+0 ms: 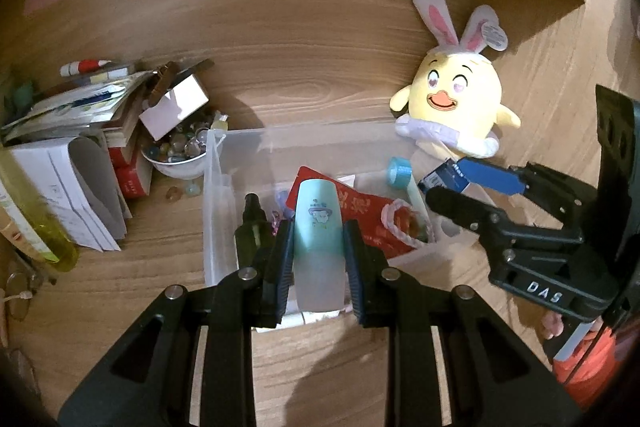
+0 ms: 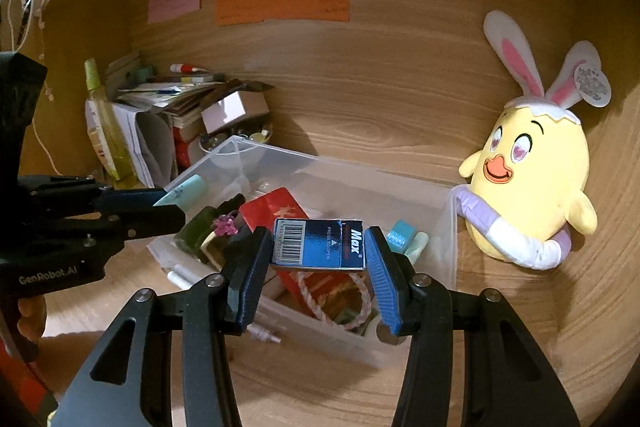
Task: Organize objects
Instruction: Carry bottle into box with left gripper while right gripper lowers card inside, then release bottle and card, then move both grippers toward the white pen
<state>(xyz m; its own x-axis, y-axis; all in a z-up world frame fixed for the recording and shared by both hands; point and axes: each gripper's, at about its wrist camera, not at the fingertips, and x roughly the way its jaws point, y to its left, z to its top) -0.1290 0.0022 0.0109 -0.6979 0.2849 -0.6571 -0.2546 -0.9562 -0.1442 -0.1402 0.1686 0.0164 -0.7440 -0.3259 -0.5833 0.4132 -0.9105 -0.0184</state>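
1. A wooden desk (image 2: 360,115) fills both views, with coloured paper notes in the upper middle of the frame.
2. A clear plastic bin (image 2: 400,183) sits at the centre of the right wrist view, already holding a red packet, a dark green bottle and small oddments.
3. A yellow plush chick (image 2: 532,183) with rabbit ears leans at the right of the frame, just beside the bin.
4. A pile of books and papers (image 1: 68,131) and a bowl of marbles (image 1: 176,155) occupy the left of the left wrist view.
5. My left gripper (image 1: 318,251) is closed around a mint-green tube (image 1: 318,223), held over the near part of the bin at lower centre.
6. My right gripper (image 2: 318,247) is clamped on a blue staple box (image 2: 318,245), flat between the pads, above the bin's middle.
7. I judge the step to be dropping items into the bin: both are carried and poised over it.
8. Next, I would lower each item into a free gap and open the jaws, keeping the grippers apart.
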